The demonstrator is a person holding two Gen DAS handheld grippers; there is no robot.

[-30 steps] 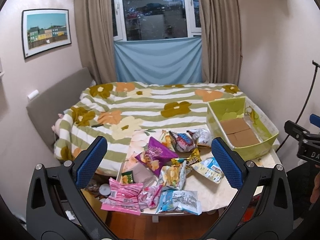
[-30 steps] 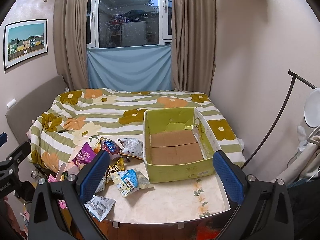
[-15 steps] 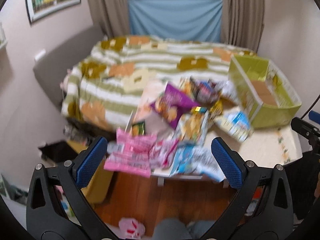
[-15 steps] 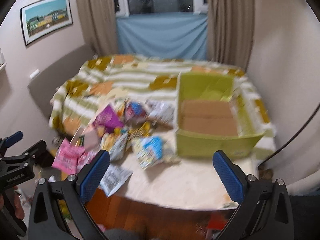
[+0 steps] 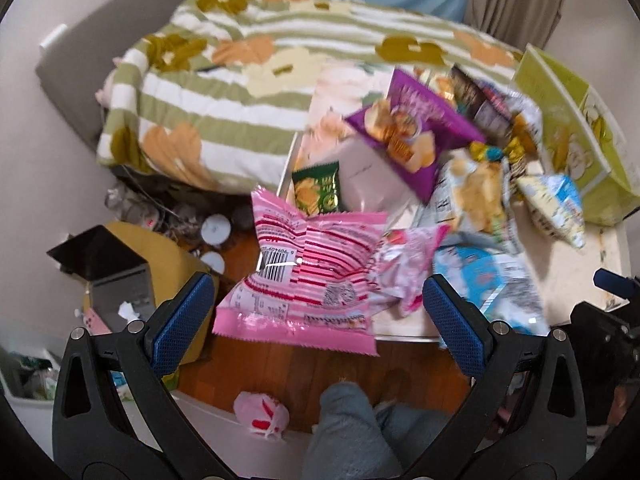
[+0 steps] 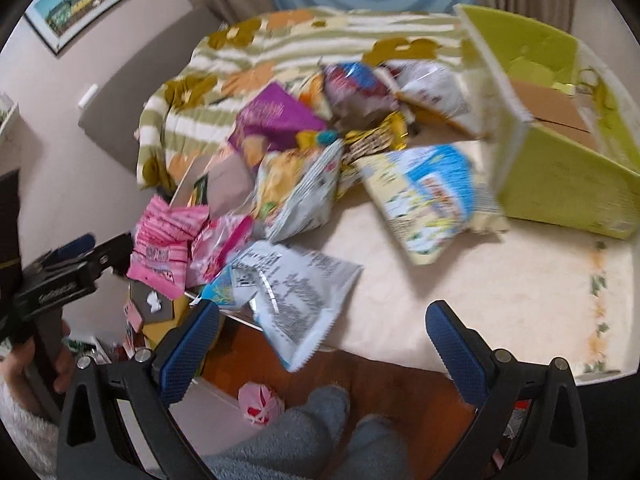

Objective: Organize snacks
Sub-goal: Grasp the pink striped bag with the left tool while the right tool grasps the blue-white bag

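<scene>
Several snack bags lie heaped on a pale table (image 6: 500, 280). A pink striped bag (image 5: 308, 272) hangs over the table's near edge, straight ahead of my open left gripper (image 5: 316, 316). Behind it lie a purple chip bag (image 5: 416, 120), a small green bag (image 5: 318, 194) and a light blue bag (image 5: 484, 276). My open right gripper (image 6: 322, 344) hovers near a white and grey bag (image 6: 296, 296) at the table's front edge. A blue and yellow bag (image 6: 428, 196) lies beside the green box (image 6: 560, 176), whose cardboard floor is bare. Neither gripper touches anything.
A bed with a striped floral quilt (image 5: 224, 92) stands behind the table. Below are a wooden floor, a person's grey-socked feet (image 6: 328, 420), a pink plastic bag (image 5: 262, 416), and a yellow bin with clutter (image 5: 120, 280) at the left. A hand (image 6: 60, 364) holds the left gripper.
Both grippers have tilted down and come closer to the table, so the snacks loom larger and the floor and feet show. Both stay open. The snacks have not moved.
</scene>
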